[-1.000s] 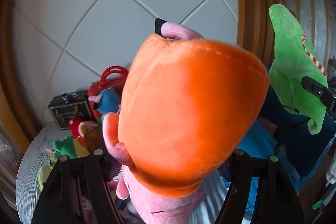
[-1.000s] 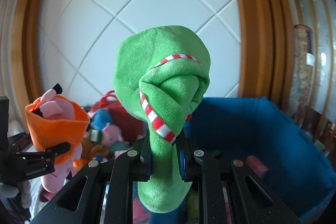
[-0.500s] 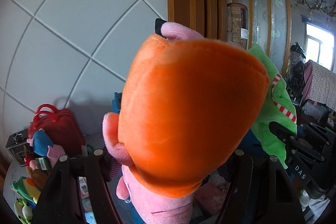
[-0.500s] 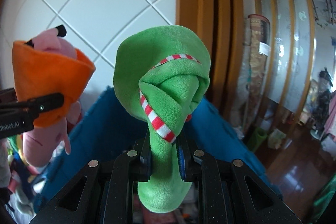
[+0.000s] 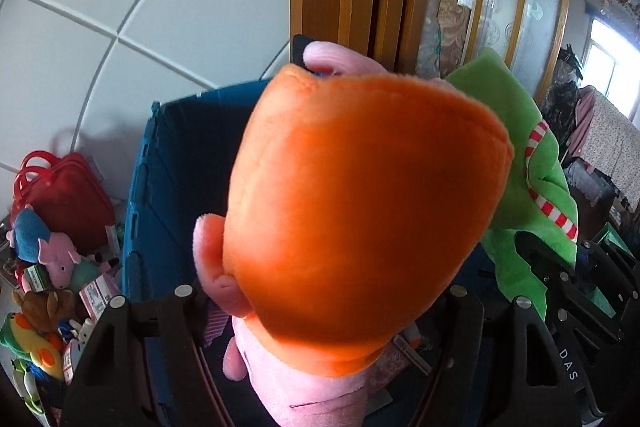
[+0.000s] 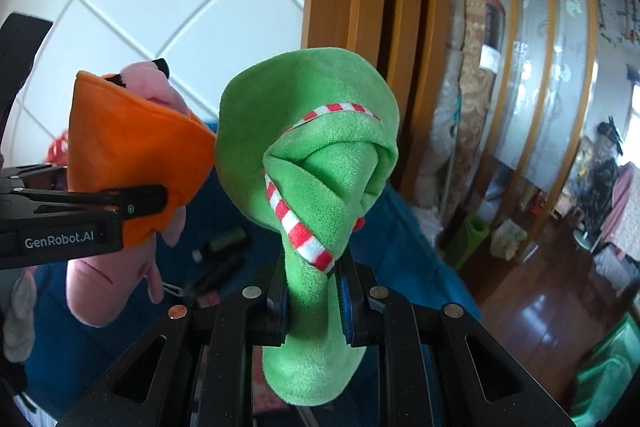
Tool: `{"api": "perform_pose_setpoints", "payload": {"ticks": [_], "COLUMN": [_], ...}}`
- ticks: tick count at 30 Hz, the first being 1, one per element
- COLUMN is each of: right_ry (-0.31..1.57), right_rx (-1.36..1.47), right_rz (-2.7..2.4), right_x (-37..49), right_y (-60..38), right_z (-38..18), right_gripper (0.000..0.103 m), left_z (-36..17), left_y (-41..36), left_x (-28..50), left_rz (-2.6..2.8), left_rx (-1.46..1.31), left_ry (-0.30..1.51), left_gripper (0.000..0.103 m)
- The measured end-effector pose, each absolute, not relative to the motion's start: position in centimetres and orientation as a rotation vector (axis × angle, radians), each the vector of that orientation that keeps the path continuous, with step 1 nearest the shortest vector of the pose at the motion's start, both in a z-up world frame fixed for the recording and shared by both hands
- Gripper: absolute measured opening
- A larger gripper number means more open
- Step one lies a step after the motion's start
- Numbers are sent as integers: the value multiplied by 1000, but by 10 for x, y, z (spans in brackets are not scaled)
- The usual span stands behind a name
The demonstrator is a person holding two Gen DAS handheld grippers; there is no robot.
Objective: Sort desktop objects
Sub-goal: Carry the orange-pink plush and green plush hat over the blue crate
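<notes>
While pinched in the right tongs (image 6: pixel 314 307), the green plush (image 6: pixel 308 155) rises above them.

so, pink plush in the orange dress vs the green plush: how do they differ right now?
The pink plush in the orange dress sits in the left claw, gripped across its wide dress; the green plush is pinched by a narrow part in the right claw, jaws nearly together. The pink one is two-toned, orange over pink; the green one has red-and-white striped trim. Both are soft toys held up over the blue bin.
</notes>
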State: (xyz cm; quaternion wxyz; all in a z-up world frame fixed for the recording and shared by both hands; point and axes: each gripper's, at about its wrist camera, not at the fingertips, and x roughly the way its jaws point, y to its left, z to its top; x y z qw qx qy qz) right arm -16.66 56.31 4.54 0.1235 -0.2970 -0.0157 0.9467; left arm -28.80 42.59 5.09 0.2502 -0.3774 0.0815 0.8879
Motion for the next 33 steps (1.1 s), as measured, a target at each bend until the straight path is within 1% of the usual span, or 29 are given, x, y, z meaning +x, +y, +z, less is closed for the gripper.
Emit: {"api": "perform_pose_setpoints", "payload": {"ticks": [7, 15, 18, 19, 21, 22, 23, 24, 27, 31, 33], "right_ry": [-128, -151, -148, -146, -134, -132, -138, -148, -161, -147, -136], "right_rx": [-1008, -1078, -1079, -1080, -1077, -1071, -1067, -1058, -1066, -1073, -1071], "right_rz": [2699, 2677, 2672, 2669, 2668, 2668, 2665, 2662, 2658, 2665, 2671], "right_x": [-181, -186, -186, -186, -184, -183, -183, -181, -182, -180, -179], "right_y": [551, 547, 547, 545, 544, 543, 543, 542, 542, 543, 544], "right_z": [16, 5, 5, 5, 6, 8, 8, 8, 7, 5, 6], "right_gripper": [19, 20, 24, 27, 45, 50, 60, 68, 78, 80, 85], "left_z": [14, -14, -26, -29, -35, -37, -39, -40, -39, -32, -32], "left_y": [442, 445, 449, 452, 456, 457, 458, 459, 464, 467, 455], "left_x": [-300, -318, -323, -324, -326, -327, -327, -328, -329, -326, -324], "left_rz": [2384, 2297, 2228, 2205, 2160, 2147, 2138, 2135, 2117, 2118, 2107], "left_rx": [-1227, -1497, -1593, -1625, -1683, -1700, -1710, -1717, -1735, -1716, -1718], "left_ry": [315, 278, 274, 275, 274, 270, 263, 254, 245, 228, 217], "left_gripper": [77, 77, 77, 77, 77, 77, 77, 77, 77, 77, 77]}}
